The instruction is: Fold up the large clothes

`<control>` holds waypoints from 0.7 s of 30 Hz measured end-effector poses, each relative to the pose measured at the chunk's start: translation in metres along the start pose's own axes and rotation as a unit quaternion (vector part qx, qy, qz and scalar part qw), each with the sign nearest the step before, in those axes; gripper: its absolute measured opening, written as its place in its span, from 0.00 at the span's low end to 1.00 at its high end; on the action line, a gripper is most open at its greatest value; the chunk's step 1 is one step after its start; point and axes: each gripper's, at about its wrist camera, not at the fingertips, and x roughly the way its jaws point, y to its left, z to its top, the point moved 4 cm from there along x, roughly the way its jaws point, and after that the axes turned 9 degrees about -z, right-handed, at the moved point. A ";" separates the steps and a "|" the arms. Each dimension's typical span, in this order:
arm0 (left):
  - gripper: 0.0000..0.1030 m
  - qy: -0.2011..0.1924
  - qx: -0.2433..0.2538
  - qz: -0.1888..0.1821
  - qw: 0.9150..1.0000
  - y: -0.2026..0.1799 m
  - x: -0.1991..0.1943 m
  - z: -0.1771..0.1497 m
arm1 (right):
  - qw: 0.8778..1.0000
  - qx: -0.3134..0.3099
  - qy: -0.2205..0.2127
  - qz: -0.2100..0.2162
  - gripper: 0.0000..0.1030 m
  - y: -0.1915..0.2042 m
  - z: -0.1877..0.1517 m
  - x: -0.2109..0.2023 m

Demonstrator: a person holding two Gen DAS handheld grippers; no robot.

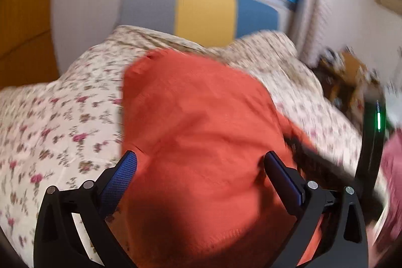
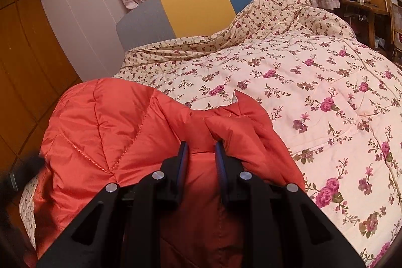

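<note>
Jacket [image 2: 120,142], orange and quilted, lies on the floral quilt [image 2: 326,97] at lower left of the frame. Right gripper [image 2: 201,155] pinches a fold of it; left gripper [image 1: 201,162] hangs spread wide above it.

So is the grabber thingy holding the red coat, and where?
The right gripper pinches a puffy fold of the orange-red jacket, bunched between its fingers. The left gripper is open above the jacket, holding nothing.

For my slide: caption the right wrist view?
Right claw pinching a quilted orange padded jacket on a floral bed quilt.
</note>
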 end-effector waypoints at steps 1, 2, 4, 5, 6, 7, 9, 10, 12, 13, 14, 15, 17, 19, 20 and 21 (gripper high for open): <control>0.97 -0.006 -0.009 0.010 1.000 0.002 -0.002 0.007 | 1.000 0.000 -0.001 0.000 0.20 -0.001 0.000 -0.001; 0.97 -0.010 -0.018 0.025 0.999 0.003 -0.001 0.018 | 1.000 0.000 -0.002 0.000 0.20 -0.001 -0.001 -0.001; 0.97 -0.004 -0.023 0.052 0.998 0.003 0.005 0.036 | 1.000 0.000 -0.003 0.000 0.20 -0.002 -0.001 -0.002; 0.97 0.002 -0.021 0.066 0.998 0.002 0.012 0.044 | 1.000 0.000 -0.003 0.000 0.20 -0.002 -0.001 -0.002; 0.97 0.008 -0.019 0.072 0.997 0.000 0.017 0.049 | 1.000 0.000 -0.003 0.000 0.20 -0.002 -0.001 -0.002; 0.97 0.018 -0.015 0.083 0.996 0.000 0.027 0.053 | 1.000 0.000 -0.003 0.000 0.20 -0.002 -0.001 -0.002; 0.97 0.033 0.003 0.111 0.993 0.000 0.046 0.051 | 1.000 0.001 -0.003 0.003 0.20 -0.003 -0.001 -0.003; 0.97 0.039 0.013 0.118 0.992 0.003 0.052 0.047 | 1.000 0.000 -0.005 0.003 0.20 -0.003 -0.001 -0.004; 0.97 0.055 0.015 0.118 0.991 0.008 0.065 0.034 | 1.000 -0.007 -0.008 -0.003 0.20 -0.001 -0.002 -0.005; 0.97 0.052 0.008 0.114 0.992 0.013 0.068 0.029 | 1.000 -0.010 -0.007 -0.005 0.20 0.000 -0.001 -0.005; 0.97 0.048 0.006 0.111 0.993 0.016 0.071 0.027 | 1.000 -0.014 -0.007 -0.009 0.20 0.002 -0.001 -0.005; 0.97 0.048 0.006 0.111 0.993 0.018 0.073 0.025 | 1.000 -0.017 -0.008 -0.011 0.20 0.004 -0.002 -0.005; 0.97 0.046 0.011 0.113 0.992 0.022 0.081 0.020 | 1.000 -0.020 -0.011 -0.010 0.20 0.007 -0.002 -0.004; 0.97 0.040 0.011 0.114 0.993 0.025 0.086 0.015 | 1.000 -0.022 -0.011 -0.014 0.20 0.009 -0.002 -0.003; 0.97 0.042 0.009 0.114 0.993 0.028 0.090 0.013 | 1.000 -0.023 -0.010 -0.015 0.20 0.009 -0.002 -0.002; 0.97 0.045 0.008 0.114 0.992 0.028 0.093 0.013 | 1.000 -0.023 -0.009 -0.016 0.21 0.009 -0.002 -0.001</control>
